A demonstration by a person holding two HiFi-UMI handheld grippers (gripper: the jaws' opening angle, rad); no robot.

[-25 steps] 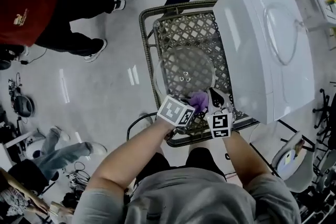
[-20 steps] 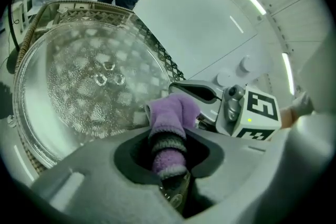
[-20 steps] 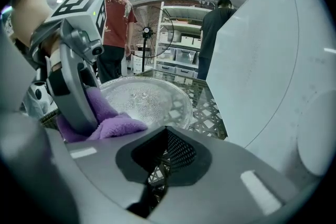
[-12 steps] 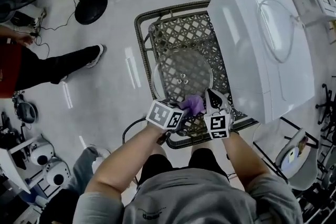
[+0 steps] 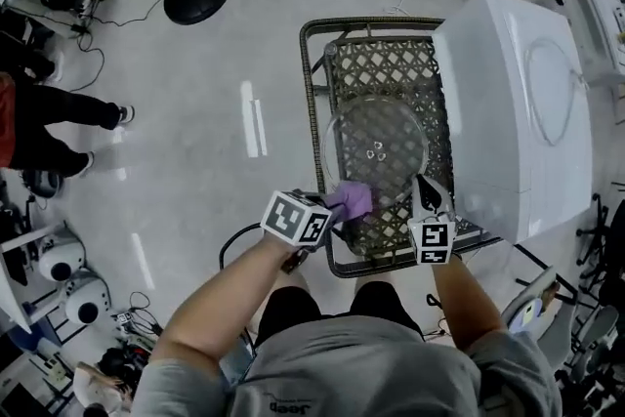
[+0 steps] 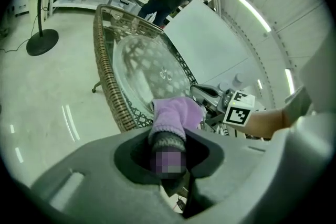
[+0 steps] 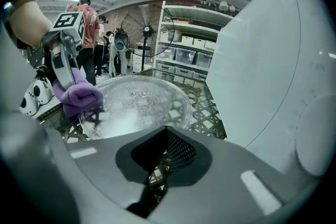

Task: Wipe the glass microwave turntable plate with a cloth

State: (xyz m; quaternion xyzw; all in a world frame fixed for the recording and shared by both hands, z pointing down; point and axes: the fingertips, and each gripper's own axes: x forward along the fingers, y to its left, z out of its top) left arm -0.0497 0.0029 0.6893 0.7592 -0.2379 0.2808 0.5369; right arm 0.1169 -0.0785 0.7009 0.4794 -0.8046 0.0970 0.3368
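**Cloth at the plate's rim on the wicker table**

The glass turntable plate [image 5: 376, 142] lies flat on the middle of the wicker table [image 5: 391, 63]. Over the table's near-left part, the left gripper [image 5: 330, 210] pinches a purple cloth [image 5: 352, 200], which rests on the plate's rim. Over the table's near-right part, the right gripper [image 5: 423, 186] has its jaws pressed close together at the plate's edge; whether they nip the glass I cannot tell. A white appliance [image 5: 518, 112] stands against the table's right side

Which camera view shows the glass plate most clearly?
The head view: it looks down on nearly the whole glass plate. Both gripper views see it at a slant; the cloth hides its near edge in the left gripper view.
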